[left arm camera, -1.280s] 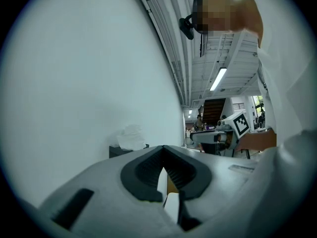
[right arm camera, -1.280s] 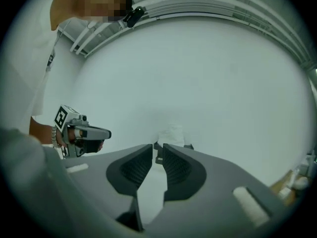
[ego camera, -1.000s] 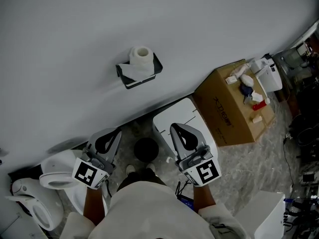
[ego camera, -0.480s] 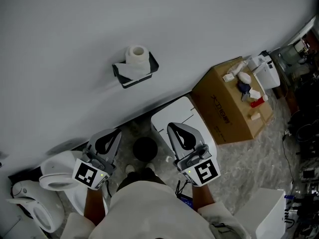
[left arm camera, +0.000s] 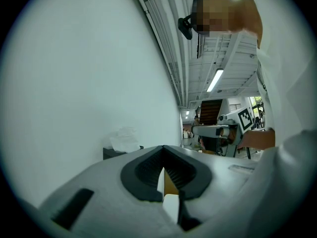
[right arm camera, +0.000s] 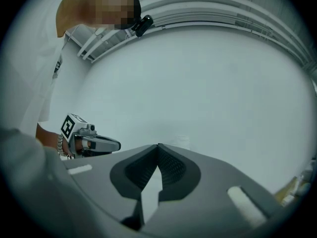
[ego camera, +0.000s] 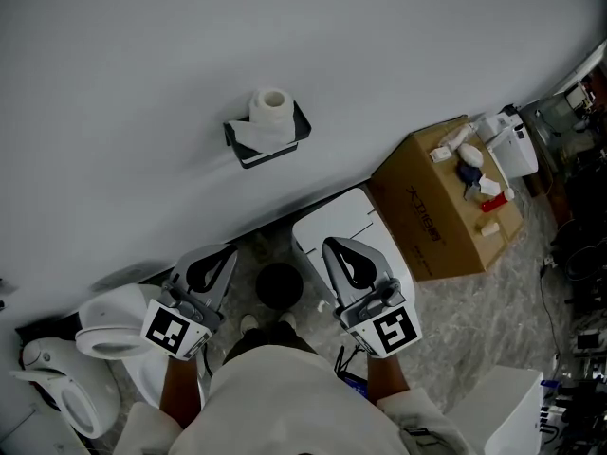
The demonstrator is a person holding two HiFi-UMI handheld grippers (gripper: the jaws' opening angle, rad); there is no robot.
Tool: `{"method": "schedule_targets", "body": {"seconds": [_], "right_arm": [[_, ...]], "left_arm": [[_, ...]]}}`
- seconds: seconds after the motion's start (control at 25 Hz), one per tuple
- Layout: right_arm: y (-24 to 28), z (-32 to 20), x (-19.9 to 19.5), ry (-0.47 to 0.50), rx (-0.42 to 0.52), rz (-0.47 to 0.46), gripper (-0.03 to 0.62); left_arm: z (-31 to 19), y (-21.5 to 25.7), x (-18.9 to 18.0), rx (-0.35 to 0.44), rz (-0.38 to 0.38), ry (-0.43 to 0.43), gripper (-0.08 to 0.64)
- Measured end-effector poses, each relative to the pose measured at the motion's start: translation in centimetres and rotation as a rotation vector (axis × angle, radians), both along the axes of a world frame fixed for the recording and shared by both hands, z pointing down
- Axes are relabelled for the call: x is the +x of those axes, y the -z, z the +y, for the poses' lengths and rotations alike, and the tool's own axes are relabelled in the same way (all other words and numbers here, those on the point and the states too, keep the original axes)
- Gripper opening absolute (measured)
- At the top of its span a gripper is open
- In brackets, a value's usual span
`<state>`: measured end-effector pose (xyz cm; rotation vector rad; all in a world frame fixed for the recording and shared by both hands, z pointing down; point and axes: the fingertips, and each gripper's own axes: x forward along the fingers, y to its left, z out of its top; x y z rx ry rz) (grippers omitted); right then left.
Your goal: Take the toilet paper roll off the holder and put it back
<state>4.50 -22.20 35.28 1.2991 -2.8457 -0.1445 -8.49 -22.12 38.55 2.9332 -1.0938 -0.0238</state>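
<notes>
A white toilet paper roll [ego camera: 271, 107] stands upright in a black holder [ego camera: 268, 143] fixed to the white wall, with a loose sheet hanging over the holder's front. Both grippers are held low, well short of the wall and apart from the roll. My left gripper [ego camera: 211, 265] is shut with nothing in it, its tips meeting [left arm camera: 163, 148]. The roll [left arm camera: 124, 139] and holder [left arm camera: 112, 152] show far off in the left gripper view. My right gripper [ego camera: 343, 259] is likewise shut and empty, tips together [right arm camera: 158, 146], and points at the bare wall.
A cardboard box [ego camera: 429, 218] with several small items on top stands on the floor at the right. A white appliance [ego camera: 327, 227] sits under the right gripper. A black round object [ego camera: 278, 284] lies between the grippers, and a white toilet [ego camera: 100, 328] is at lower left.
Only the head camera has swayed slightly. Both grippers stay in place and shut, and the roll stays on the holder.
</notes>
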Motion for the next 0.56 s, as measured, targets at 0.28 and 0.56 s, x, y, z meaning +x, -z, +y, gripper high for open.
{"method": "schedule_targets", "body": {"seconds": [0.28, 0.56], "right_arm": [[-0.35, 0.28, -0.24, 0.006, -0.010, 0.002, 0.009], [-0.47, 0.38, -0.20, 0.013, -0.017, 0.005, 0.009]], "left_arm": [[0.27, 0.02, -0.12, -0.002, -0.001, 0.003, 0.002], [0.53, 0.03, -0.01, -0.002, -0.004, 0.007, 0.002]]}}
